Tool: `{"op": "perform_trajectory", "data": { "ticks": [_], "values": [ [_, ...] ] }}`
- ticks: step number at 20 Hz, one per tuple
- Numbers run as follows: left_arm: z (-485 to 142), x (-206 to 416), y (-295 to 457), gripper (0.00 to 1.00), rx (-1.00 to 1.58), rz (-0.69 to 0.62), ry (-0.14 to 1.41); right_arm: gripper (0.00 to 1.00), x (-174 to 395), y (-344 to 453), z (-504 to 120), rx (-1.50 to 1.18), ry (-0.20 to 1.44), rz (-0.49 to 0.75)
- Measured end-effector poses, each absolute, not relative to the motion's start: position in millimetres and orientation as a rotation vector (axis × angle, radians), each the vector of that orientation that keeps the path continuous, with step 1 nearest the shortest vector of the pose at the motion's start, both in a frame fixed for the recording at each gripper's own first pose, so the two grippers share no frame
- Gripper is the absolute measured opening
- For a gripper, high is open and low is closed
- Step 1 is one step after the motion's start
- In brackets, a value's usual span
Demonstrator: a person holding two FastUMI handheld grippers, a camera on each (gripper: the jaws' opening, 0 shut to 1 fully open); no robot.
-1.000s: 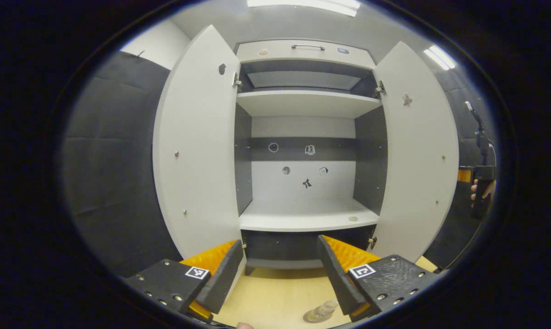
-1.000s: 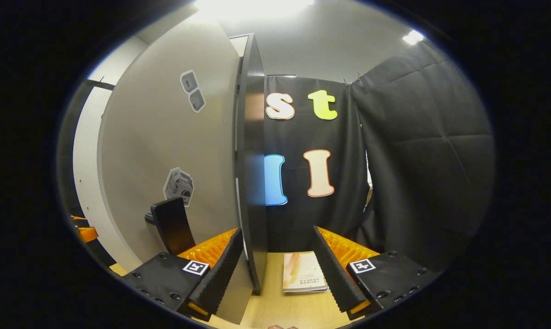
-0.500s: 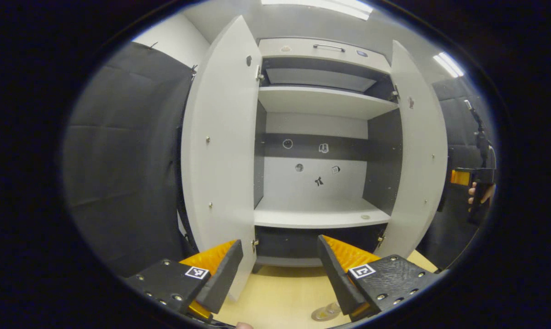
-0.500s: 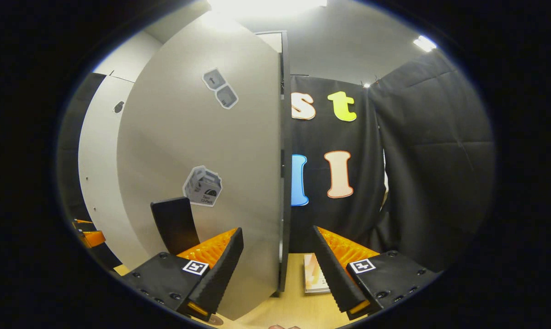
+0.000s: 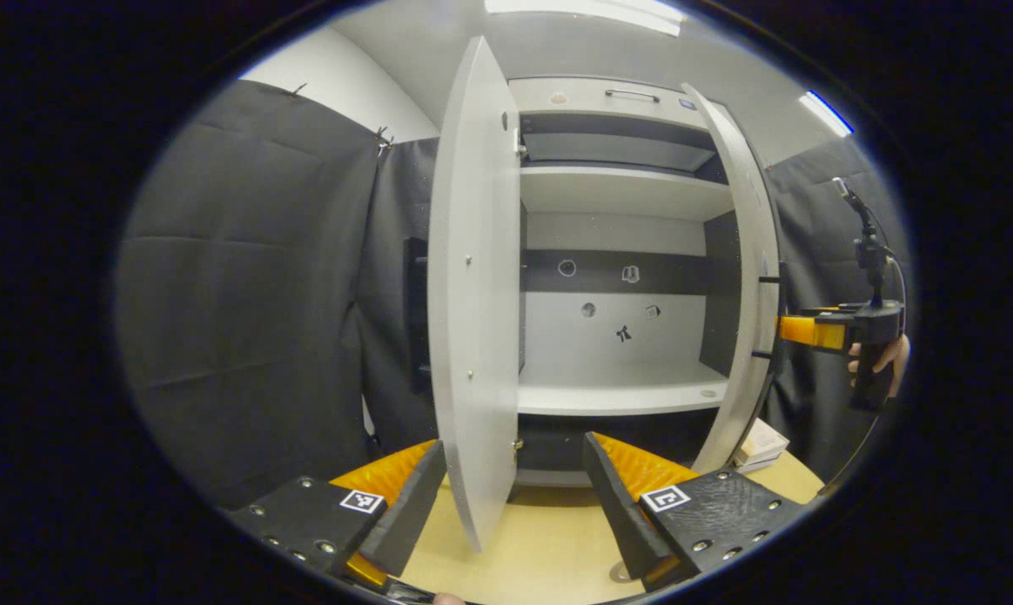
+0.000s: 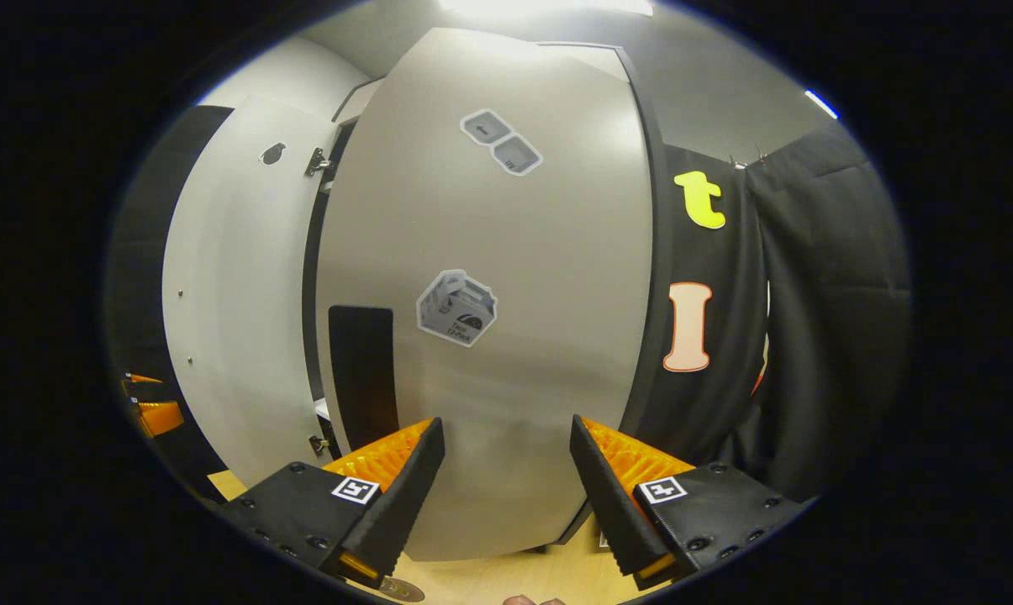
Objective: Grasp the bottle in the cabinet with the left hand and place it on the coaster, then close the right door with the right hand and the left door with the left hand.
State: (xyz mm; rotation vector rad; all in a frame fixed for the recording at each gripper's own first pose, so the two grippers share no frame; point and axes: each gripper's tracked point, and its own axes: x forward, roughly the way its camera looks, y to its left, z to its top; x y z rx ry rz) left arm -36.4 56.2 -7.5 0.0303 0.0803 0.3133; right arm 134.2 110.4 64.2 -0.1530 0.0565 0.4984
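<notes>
Lighting: overhead ceiling strips (image 5: 586,7), white and even; a second strip (image 5: 825,113) sits at upper right. In the right gripper view a ceiling light (image 6: 548,5) blows out to glare, and its soft sheen spreads across the right door (image 6: 489,336).
Shadows: the cabinet (image 5: 624,277) interior dims toward its side walls and beneath the shelves.
Distortion: strong fisheye; door edges bow outward, and detail softens toward the rim.
Focus: centre sharp, no motion blur evident.

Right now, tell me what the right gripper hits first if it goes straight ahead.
Most likely the outer face of the right door, which spans the gap between the open right gripper fingers. How close it is, I cannot tell.
</notes>
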Motion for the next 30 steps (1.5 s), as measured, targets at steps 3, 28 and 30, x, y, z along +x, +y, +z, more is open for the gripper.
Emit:
{"op": "perform_trajectory", "data": {
  "ticks": [3, 28, 30],
  "values": [
    [-1.1, -48.6, 73.4, 0.95, 0.044, 0.317, 0.055, 0.95, 136.0, 108.0, 53.7, -0.116, 0.097, 0.494],
    [77.4, 38.8, 279.2, 1.0, 0.067, 0.194, -0.047, 0.95, 130.0, 102.3, 76.1, -0.011, 0.166, 0.226],
    [77.9, 52.6, 278.2, 0.94, 0.082, 0.152, -0.031, 0.92, 128.2, 98.1, 76.3, 0.003, 0.164, 0.194]
  ]
}}
